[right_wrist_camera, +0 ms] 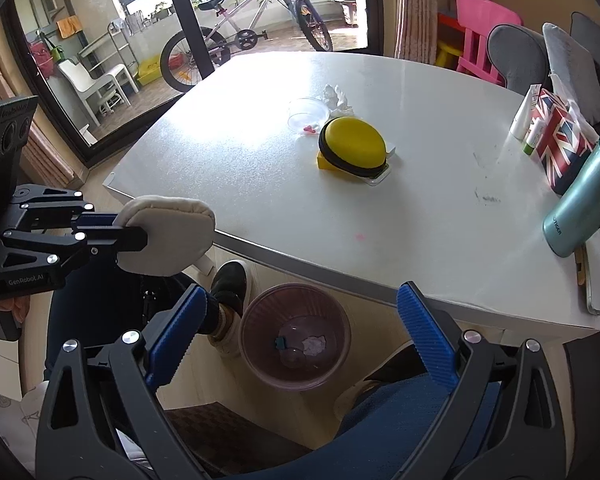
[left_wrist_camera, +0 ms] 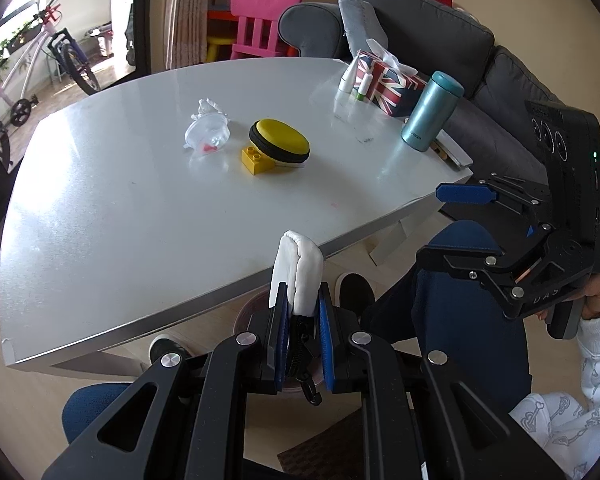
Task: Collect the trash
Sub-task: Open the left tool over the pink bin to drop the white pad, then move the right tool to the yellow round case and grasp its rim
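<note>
My left gripper (left_wrist_camera: pixel 302 312) is shut on a white padded zip pouch (left_wrist_camera: pixel 298 268), held just off the near edge of the white table (left_wrist_camera: pixel 140 220). The right wrist view shows that pouch (right_wrist_camera: pixel 168 236) at the left. My right gripper (right_wrist_camera: pixel 302 292) stands open and empty above a pink waste bin (right_wrist_camera: pixel 296 336) on the floor under the table edge. A crumpled white scrap (right_wrist_camera: pixel 314 344) and a small blue bit (right_wrist_camera: pixel 281 343) lie in the bin. On the table sit a clear plastic dish (right_wrist_camera: pixel 308 114) and a crumpled tissue (right_wrist_camera: pixel 338 98).
A yellow round case (right_wrist_camera: pixel 352 144) rests on a yellow brick (left_wrist_camera: pixel 254 160) mid-table. A teal flask (right_wrist_camera: pixel 584 200), a Union Jack tissue box (right_wrist_camera: pixel 560 144) and small bottles (left_wrist_camera: pixel 352 80) stand near the right edge. A person's legs (left_wrist_camera: pixel 460 300) and shoe (right_wrist_camera: pixel 230 284) are beside the bin.
</note>
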Tool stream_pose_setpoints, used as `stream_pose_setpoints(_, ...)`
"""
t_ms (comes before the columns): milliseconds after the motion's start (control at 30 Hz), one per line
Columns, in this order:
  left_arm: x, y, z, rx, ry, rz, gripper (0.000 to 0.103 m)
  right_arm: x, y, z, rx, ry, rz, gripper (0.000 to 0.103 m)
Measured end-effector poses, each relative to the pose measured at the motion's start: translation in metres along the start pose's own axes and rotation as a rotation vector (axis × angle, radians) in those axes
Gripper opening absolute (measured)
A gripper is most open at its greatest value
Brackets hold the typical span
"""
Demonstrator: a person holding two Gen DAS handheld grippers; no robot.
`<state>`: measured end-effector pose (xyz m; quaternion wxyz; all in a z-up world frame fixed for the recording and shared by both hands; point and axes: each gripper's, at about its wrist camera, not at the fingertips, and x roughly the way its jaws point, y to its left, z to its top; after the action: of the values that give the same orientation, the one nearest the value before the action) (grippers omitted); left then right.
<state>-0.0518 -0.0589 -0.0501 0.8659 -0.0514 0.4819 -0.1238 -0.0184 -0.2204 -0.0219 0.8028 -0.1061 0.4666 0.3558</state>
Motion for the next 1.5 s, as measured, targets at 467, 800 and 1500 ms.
stream_pose_setpoints(467,0.006,-0.007,0.000,-0.021,0.007,-0.049,0.097,-0.016,-0.023,0.007,0.043,-0.046,-0.041,0.095)
stream_pose_setpoints(800,0.004,0.002,0.007,-0.040,0.000,0.018,0.098,-0.014,-0.024,0.009,0.041,-0.045,-0.039,0.095)
stream_pose_setpoints(1500,0.001,0.039,0.023,-0.066,-0.082,0.151,0.098,0.008,-0.027,0.039,0.027,-0.047,-0.028,0.098)
